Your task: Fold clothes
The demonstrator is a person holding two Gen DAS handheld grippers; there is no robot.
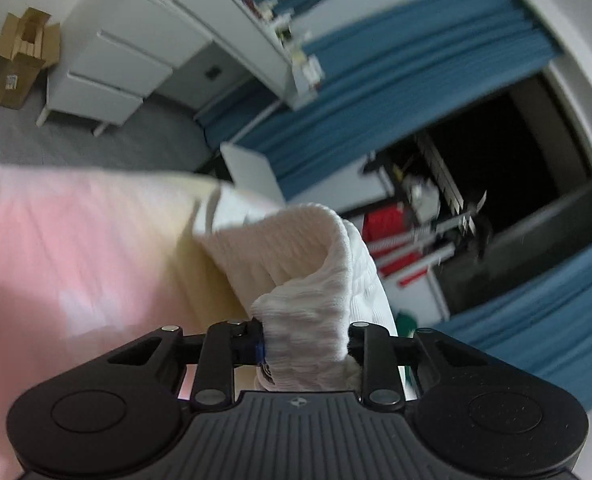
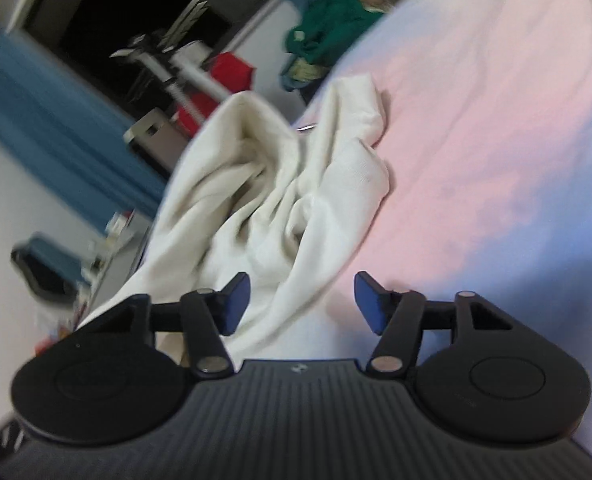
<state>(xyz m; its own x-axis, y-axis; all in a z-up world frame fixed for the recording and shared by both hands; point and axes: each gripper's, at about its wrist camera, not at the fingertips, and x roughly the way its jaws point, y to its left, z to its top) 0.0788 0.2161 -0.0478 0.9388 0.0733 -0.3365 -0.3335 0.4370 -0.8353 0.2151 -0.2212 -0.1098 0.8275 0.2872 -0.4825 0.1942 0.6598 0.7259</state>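
Across a pink bedsheet (image 2: 475, 128) a crumpled white ribbed-knit garment (image 2: 280, 184) is stretched away from the camera, clenched by the left gripper (image 1: 305, 346), the right gripper (image 2: 301, 300) released.

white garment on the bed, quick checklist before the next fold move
1. Left gripper clamped on the white garment: ok.
2. Right gripper on cloth: not ok, jaws apart, nothing pinched.
3. Garment spread flat: not ok, bunched in folds.
4. Garment fully on the bed: cannot tell, it lies by the edge.
5. Bed beside the garment bare: ok.
6. Which part the left gripper holds: cannot tell.
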